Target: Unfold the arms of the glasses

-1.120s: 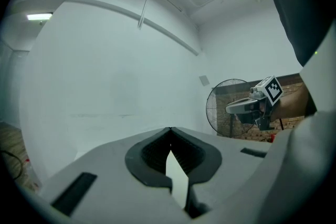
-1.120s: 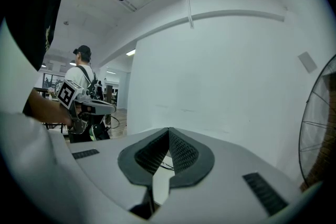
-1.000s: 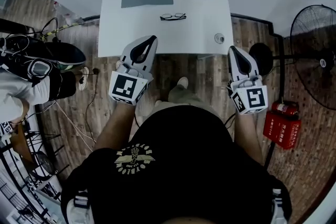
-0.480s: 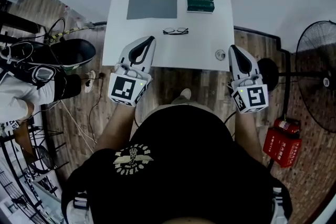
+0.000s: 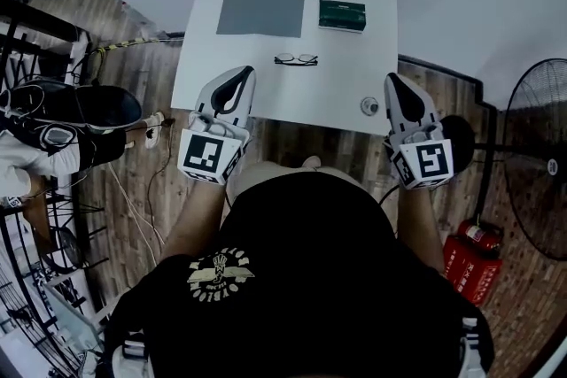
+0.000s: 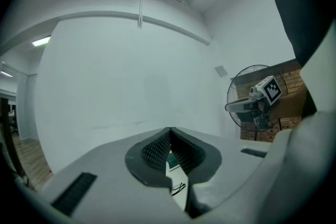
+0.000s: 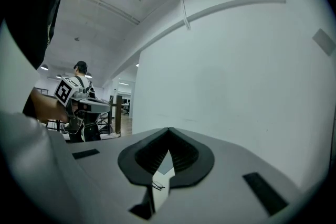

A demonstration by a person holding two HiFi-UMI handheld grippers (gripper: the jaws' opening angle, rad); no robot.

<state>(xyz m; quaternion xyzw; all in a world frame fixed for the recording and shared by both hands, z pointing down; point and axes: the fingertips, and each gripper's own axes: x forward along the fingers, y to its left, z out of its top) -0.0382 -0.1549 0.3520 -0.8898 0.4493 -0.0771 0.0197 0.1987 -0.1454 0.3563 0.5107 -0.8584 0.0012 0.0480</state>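
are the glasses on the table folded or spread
Folded, it seems: the glasses lie on the white table as one narrow shape, with no arms sticking out. Small in view, so not certain.

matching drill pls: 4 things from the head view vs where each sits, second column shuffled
Things
1. glasses
2. grey mat
3. green box
4. fan

Places
A. far side of the table, left part
B. on the floor, right of the table
C. middle of the table, nearer the person than the mat and box
D. far side of the table, right part

Pairs: 1-C, 2-A, 3-D, 4-B
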